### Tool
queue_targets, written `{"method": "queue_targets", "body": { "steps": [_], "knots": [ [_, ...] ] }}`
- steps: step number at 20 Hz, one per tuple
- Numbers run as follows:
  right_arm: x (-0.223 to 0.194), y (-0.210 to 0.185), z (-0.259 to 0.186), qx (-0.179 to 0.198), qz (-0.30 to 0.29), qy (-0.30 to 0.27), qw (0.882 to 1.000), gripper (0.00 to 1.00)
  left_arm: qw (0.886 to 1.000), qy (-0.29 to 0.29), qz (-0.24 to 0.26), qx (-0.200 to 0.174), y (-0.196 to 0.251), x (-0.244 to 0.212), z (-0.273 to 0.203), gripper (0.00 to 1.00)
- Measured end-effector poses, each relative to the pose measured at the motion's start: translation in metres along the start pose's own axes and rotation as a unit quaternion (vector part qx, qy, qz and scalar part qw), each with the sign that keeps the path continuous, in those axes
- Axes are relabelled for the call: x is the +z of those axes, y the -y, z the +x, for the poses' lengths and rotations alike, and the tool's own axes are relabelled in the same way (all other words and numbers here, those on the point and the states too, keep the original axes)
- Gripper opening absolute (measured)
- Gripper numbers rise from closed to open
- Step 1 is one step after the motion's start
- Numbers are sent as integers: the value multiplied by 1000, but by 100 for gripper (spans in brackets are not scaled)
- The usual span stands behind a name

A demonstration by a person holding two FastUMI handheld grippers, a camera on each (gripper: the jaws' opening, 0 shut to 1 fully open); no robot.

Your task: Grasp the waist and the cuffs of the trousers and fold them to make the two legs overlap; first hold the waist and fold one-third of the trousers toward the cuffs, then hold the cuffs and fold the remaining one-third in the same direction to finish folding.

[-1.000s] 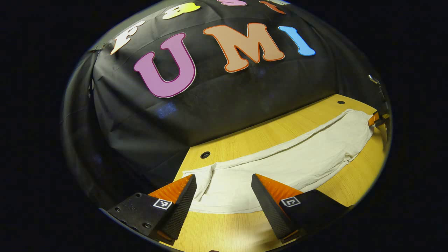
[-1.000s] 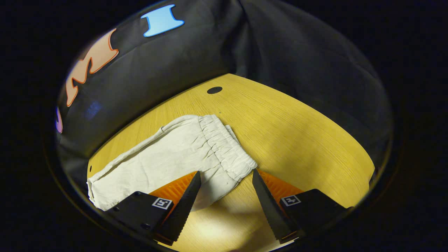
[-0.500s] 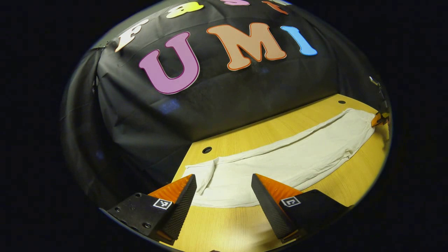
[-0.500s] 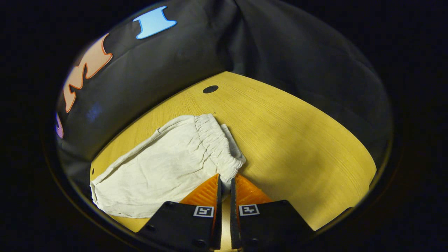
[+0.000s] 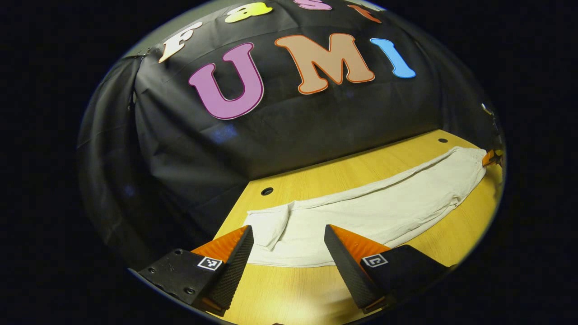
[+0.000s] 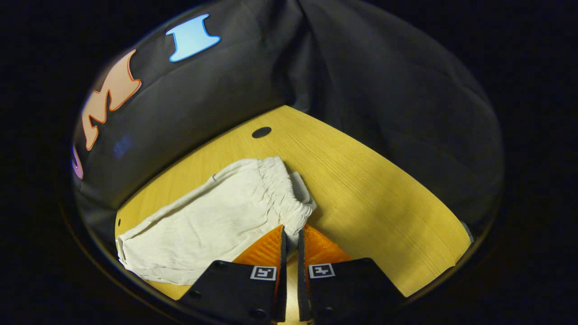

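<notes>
- The waist (image 6: 289, 203) of the trousers (image 5: 361, 212) is pinched by the closed right hand-held gripper (image 6: 289, 234), ready for folding.
- The left hand-held gripper (image 5: 286, 243) is held open over the cuffs (image 5: 266, 225), which lie flat on the tabletop (image 5: 338, 174).

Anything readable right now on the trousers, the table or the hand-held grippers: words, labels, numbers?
Trousers: no text or label seen.
Table: no text.
Left hand-held gripper: square coded markers, patterns only, no words.
Right hand-held gripper: the same kind of markers, no words.
</notes>
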State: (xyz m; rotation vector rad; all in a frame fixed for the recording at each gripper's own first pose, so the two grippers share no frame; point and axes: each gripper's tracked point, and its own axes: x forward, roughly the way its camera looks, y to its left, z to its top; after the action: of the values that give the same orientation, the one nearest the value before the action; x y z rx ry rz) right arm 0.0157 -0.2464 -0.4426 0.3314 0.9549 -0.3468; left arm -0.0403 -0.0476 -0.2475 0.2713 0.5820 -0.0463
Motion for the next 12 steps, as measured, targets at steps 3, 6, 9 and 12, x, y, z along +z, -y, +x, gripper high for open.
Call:
{"method": "queue_targets", "body": {
  "steps": [3,6,9,12],
  "knots": [
    [25,-24,-30,31,-12,32,999,12,1000,0,-10,-16,2,1,4,96],
    [45,-25,-52,63,-18,57,996,12,1000,3,-19,-23,-7,3,12,96],
    [67,-27,-86,86,-38,74,993,12,999,8,-27,-29,-22,4,17,96],
    [87,-33,-108,108,-47,90,989,12,999,9,-37,-34,-36,0,22,96]
  ]
}}
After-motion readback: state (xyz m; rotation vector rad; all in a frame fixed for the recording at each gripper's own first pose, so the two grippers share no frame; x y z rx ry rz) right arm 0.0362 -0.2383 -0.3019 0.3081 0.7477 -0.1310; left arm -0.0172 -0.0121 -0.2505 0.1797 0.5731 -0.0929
